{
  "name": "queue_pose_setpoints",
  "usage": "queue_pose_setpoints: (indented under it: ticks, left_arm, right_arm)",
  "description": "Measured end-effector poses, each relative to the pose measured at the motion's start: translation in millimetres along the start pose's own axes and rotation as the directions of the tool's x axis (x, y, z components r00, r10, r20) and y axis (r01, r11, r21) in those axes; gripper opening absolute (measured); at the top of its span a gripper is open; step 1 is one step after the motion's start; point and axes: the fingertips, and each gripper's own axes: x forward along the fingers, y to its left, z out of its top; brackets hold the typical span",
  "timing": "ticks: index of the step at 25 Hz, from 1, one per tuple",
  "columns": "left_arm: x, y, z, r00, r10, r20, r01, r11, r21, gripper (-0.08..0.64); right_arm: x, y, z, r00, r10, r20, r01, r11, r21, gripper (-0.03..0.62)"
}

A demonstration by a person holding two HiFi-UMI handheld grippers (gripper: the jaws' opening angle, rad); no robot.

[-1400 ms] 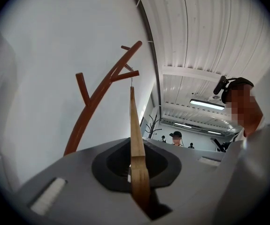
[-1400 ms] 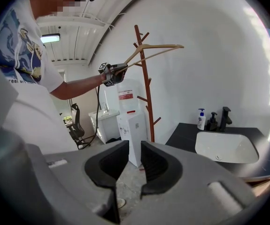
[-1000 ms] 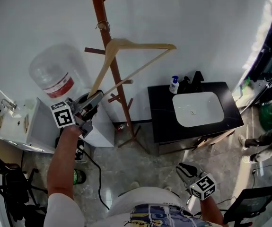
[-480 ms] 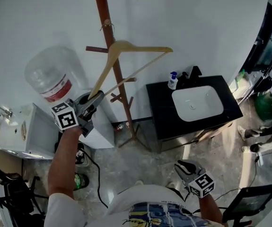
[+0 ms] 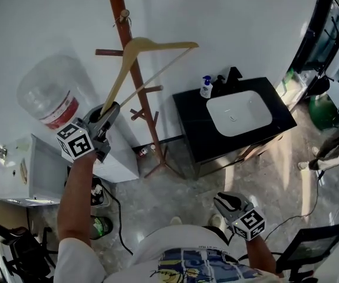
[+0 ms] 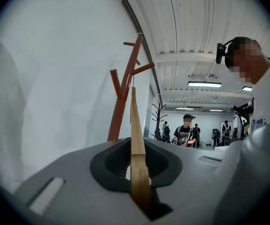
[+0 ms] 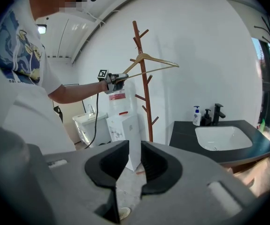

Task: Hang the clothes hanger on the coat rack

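Wood sits wedged between the jaws of my left gripper (image 5: 107, 114) — the lower left arm of the wooden hanger (image 5: 151, 42), still pinched though the jaws have just been easing apart. Its hook meets the coat rack (image 5: 138, 87) trunk, far and high. My right gripper (image 5: 224, 200) is near right, jaws slightly parted, empty.
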Motion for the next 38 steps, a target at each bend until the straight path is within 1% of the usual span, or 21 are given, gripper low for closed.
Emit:
queue_pose_setpoints:
  ticks: [5,8,11,16,20,23,25,27,30,34,36,38]
  left_arm:
    - [-6,11,-5,0.999,0.043,-0.001,-0.043,0.999,0.023,0.054]
    - [-11,15,-11,0.998,0.067,-0.006,-0.067,0.998,0.021,0.066]
    - [-19,16,-17,0.996,0.094,-0.007,-0.093,0.995,0.02,0.081]
    - [-39,10,-27,0.99,0.142,-0.006,-0.142,0.99,0.02,0.081]
    - [-58,2,-37,0.98,0.2,-0.01,-0.2,0.98,0.018,0.081]
    - [-75,-8,-49,0.965,0.262,-0.008,-0.261,0.965,0.035,0.077]
    - [-84,-22,-58,0.952,0.305,-0.022,-0.303,0.951,0.059,0.075]
    - [-91,-42,-71,0.939,0.34,-0.041,-0.336,0.938,0.08,0.054]
    - [-96,-80,-97,0.926,0.369,-0.081,-0.361,0.928,0.093,0.046]
    - [-88,-143,-133,0.923,0.349,-0.161,-0.338,0.936,0.094,0.034]
    - [-80,-177,-145,0.927,0.327,-0.183,-0.315,0.944,0.095,0.034]
    - [-70,-210,-151,0.936,0.296,-0.188,-0.286,0.955,0.082,0.031]
  right_arm:
    - [-4,7,-2,1.0,-0.024,0.0,0.024,1.0,0.006,0.08]
    - [-6,7,-1,1.0,-0.031,-0.005,0.031,1.0,0.001,0.08]
    - [-8,7,1,1.0,-0.026,-0.009,0.026,1.0,-0.008,0.08]
    - [-10,3,3,1.0,-0.005,-0.01,0.004,1.0,-0.031,0.08]
    - [-9,-2,6,1.0,0.025,-0.009,-0.026,0.998,-0.056,0.08]
    - [-10,-6,13,0.999,0.053,-0.007,-0.053,0.995,-0.08,0.08]
    - [-12,-10,17,0.997,0.074,-0.009,-0.074,0.992,-0.1,0.08]
    - [-14,-14,24,0.995,0.097,-0.008,-0.097,0.987,-0.126,0.078]
    - [-17,-19,33,0.992,0.129,-0.006,-0.128,0.979,-0.162,0.077]
    - [-18,-14,48,0.981,0.192,0.001,-0.187,0.959,-0.212,0.073]
    - [-18,-11,54,0.974,0.224,-0.001,-0.218,0.947,-0.237,0.072]
    - [-20,-8,58,0.968,0.249,-0.007,-0.242,0.934,-0.264,0.069]
